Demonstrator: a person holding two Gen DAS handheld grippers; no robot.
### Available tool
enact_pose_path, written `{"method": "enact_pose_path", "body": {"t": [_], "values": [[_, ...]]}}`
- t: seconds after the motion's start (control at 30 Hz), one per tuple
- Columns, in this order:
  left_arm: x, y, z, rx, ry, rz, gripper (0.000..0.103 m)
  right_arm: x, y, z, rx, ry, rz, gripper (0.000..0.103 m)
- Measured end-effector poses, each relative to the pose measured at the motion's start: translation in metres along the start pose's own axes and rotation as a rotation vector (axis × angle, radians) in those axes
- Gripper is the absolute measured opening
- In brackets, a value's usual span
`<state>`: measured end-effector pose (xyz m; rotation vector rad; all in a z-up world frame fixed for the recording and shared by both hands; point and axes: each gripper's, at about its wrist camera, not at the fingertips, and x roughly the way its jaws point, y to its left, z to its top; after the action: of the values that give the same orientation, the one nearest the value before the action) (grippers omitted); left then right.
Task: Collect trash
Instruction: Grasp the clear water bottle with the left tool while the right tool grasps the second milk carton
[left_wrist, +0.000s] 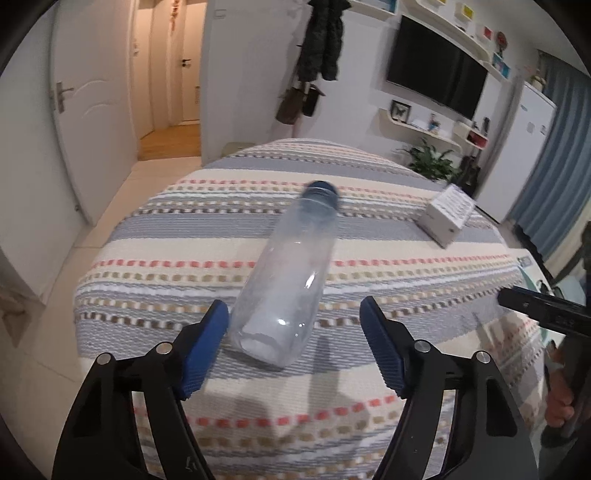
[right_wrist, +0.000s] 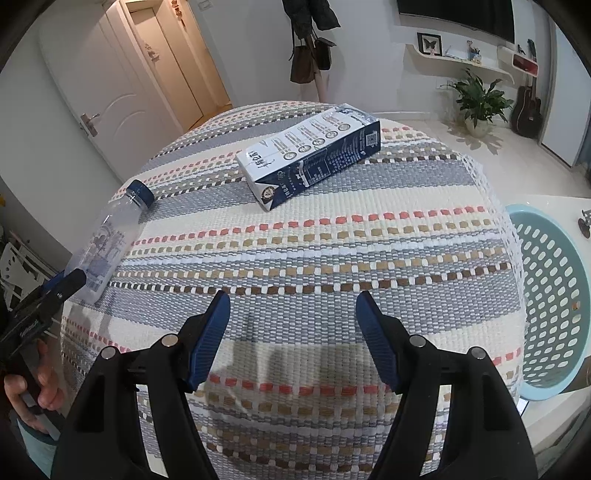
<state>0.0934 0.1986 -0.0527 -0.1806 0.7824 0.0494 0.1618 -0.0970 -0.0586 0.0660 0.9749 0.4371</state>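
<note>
Both tools spread wide: left tool (left_wrist: 293, 319) w/ clear bottle (left_wrist: 286, 280) base between tips, carton (right_wrist: 309, 155) print unreadable.

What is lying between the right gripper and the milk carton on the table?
Nothing: in the right wrist view only bare striped tablecloth stretches from the open right gripper to the milk carton.

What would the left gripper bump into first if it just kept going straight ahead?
Probably the clear plastic bottle. It lies on the striped cloth, its base between the open left gripper fingers, apparently untouched.
</note>
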Motion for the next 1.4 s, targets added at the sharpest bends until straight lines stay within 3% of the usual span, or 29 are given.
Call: {"method": "enact_pose_path", "body": {"t": [0.13, 0.4, 0.47, 0.5, 0.57, 0.6, 0.77, 0.97, 1.13, 1.4], "values": [[-0.001, -0.008, 0.002, 0.029, -0.004, -0.023, 0.071, 0.0, 0.001, 0.0, -0.014, -0.007, -0.042, 0.067], [0.026, -0.012, 0.013, 0.013, 0.065, 0.029, 0.071, 0.002, 0.0, 0.022, 0.014, -0.007, 0.023, 0.071], [0.036, -0.014, 0.015, 0.009, 0.085, 0.043, 0.065, 0.003, -0.002, 0.03, 0.036, -0.017, 0.046, 0.071], [0.042, -0.014, 0.016, 0.003, 0.096, 0.045, 0.055, 0.004, -0.004, 0.037, 0.052, -0.024, 0.06, 0.071], [0.051, -0.013, 0.015, -0.02, 0.109, 0.05, 0.05, 0.008, -0.008, 0.05, 0.087, -0.024, 0.097, 0.072], [0.052, -0.012, 0.014, -0.024, 0.106, 0.054, 0.046, 0.012, -0.012, 0.056, 0.111, -0.019, 0.117, 0.072], [0.048, -0.017, 0.005, 0.02, 0.036, 0.084, 0.045, 0.04, -0.032, 0.081, 0.247, 0.024, 0.16, 0.076], [0.043, -0.01, 0.006, -0.022, 0.027, 0.032, 0.045, 0.071, -0.044, 0.113, 0.362, 0.057, 0.159, 0.084], [0.044, -0.012, 0.007, -0.02, 0.028, 0.034, 0.045, 0.093, -0.033, 0.134, 0.371, 0.059, 0.09, 0.093], [0.044, -0.012, 0.004, -0.025, 0.027, 0.028, 0.045, 0.11, 0.018, 0.14, 0.196, 0.063, -0.104, 0.092]]}}
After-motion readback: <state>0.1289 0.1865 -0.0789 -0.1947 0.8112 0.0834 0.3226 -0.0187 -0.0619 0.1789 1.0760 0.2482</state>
